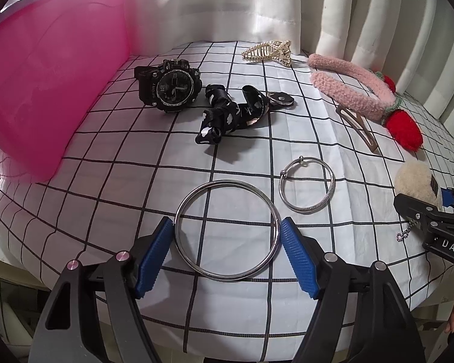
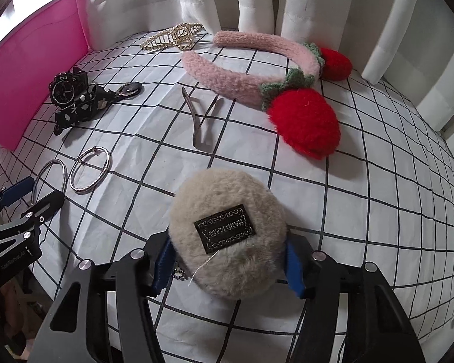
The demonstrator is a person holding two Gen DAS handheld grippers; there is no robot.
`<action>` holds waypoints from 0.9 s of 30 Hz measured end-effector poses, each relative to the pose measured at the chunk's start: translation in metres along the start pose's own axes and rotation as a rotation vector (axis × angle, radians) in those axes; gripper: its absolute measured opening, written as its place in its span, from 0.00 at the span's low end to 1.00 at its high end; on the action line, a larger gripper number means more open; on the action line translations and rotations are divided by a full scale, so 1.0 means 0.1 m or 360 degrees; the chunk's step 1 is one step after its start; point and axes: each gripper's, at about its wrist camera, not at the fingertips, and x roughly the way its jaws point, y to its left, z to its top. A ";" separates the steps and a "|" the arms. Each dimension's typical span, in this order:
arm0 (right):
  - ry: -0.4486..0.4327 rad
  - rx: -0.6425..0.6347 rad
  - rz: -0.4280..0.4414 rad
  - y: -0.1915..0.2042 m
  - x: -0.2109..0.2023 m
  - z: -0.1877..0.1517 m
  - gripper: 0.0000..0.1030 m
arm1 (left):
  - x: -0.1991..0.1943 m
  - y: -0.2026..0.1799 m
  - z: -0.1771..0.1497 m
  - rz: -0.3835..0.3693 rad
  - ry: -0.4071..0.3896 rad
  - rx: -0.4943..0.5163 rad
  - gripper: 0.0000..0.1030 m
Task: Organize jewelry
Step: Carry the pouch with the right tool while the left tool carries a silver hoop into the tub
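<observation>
My left gripper (image 1: 227,251) is open, its blue pads either side of a large silver bangle (image 1: 227,230) lying on the checked cloth. A smaller silver bangle (image 1: 307,184) lies just right of it. My right gripper (image 2: 227,260) has its blue pads against the sides of a beige fluffy pom-pom keychain (image 2: 227,236) with a black label; it also shows in the left wrist view (image 1: 417,184). A pink storage box (image 1: 45,84) stands at the left, and shows in the right wrist view (image 2: 30,84).
On the cloth lie a black sport watch (image 1: 169,87), a black patterned strap with a ring (image 1: 236,112), a pearl claw clip (image 1: 269,51), a metal snap clip (image 1: 358,127) and a pink headband with red strawberries (image 2: 272,78). White curtains hang behind.
</observation>
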 end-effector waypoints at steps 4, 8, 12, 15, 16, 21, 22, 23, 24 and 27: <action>-0.0019 0.0021 0.0045 -0.02 -0.04 -0.02 0.53 | -0.04 0.04 0.00 -0.0006 -0.0009 -0.0026 0.68; -0.0048 0.0017 0.0071 0.00 -0.13 -0.02 0.53 | -0.11 0.09 0.00 0.0005 -0.0036 -0.0038 0.68; -0.0063 0.0010 0.0099 0.03 -0.18 0.03 0.53 | -0.19 0.13 0.03 0.0003 -0.0053 -0.0056 0.68; -0.0077 0.0011 0.0121 0.05 -0.26 0.10 0.53 | -0.27 0.15 0.08 0.0002 -0.0076 -0.0068 0.68; -0.0086 0.0010 0.0122 0.06 -0.29 0.12 0.53 | -0.30 0.16 0.10 -0.0001 -0.0087 -0.0073 0.68; -0.0150 -0.0002 0.0140 0.09 -0.49 0.29 0.53 | -0.50 0.20 0.25 -0.0014 -0.0160 -0.0095 0.68; -0.0166 -0.0007 0.0144 0.10 -0.54 0.33 0.53 | -0.56 0.20 0.27 -0.0015 -0.0179 -0.0099 0.68; -0.0182 -0.0013 0.0146 0.11 -0.58 0.37 0.53 | -0.61 0.21 0.31 -0.0018 -0.0200 -0.0103 0.68; -0.0200 -0.0018 0.0151 0.12 -0.63 0.42 0.53 | -0.66 0.22 0.35 -0.0024 -0.0217 -0.0107 0.68; -0.0262 -0.0034 0.0168 0.15 -0.80 0.58 0.53 | -0.85 0.25 0.49 -0.0034 -0.0286 -0.0123 0.68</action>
